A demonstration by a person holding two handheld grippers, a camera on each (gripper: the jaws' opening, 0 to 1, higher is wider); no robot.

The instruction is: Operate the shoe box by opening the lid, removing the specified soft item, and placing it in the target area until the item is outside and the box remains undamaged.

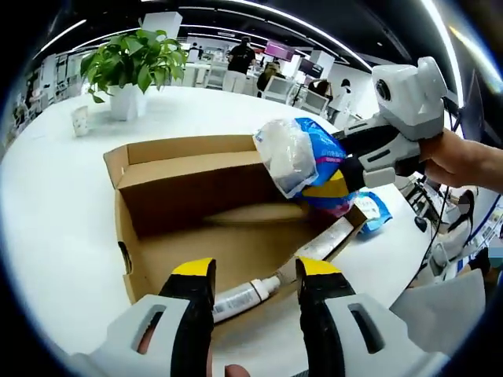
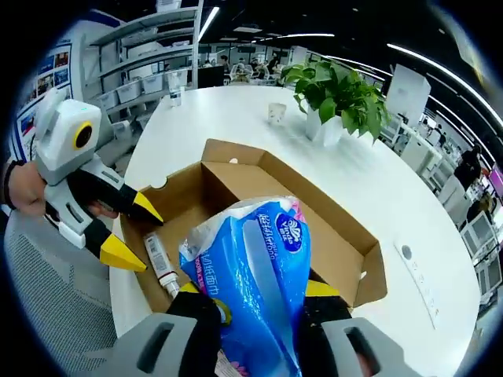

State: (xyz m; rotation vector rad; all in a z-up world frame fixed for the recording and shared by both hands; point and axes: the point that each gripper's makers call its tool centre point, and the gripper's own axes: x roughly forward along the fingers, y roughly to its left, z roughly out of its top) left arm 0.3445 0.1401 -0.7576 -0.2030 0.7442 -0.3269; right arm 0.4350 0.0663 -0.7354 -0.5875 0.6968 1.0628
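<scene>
An open brown cardboard shoe box (image 1: pixel 196 188) lies on the white table (image 1: pixel 55 204). My right gripper (image 1: pixel 339 174) is shut on a soft blue-and-white plastic pack (image 1: pixel 302 157), holding it above the box's far right corner. In the right gripper view the pack (image 2: pixel 251 267) sits upright between the jaws of the right gripper (image 2: pixel 253 290), over the box (image 2: pixel 330 236). My left gripper (image 1: pixel 255 269) stands open over the box's near edge with nothing between its fingers; it is also seen from the side (image 2: pixel 135 232). A white tube (image 1: pixel 247 297) lies on the box floor.
A potted plant (image 1: pixel 130 67) and a paper cup (image 1: pixel 80 119) stand at the far side of the table. A second blue pack (image 1: pixel 373 212) lies on the table right of the box. A grey chair (image 2: pixel 55 306) is near the table edge. People stand in the background.
</scene>
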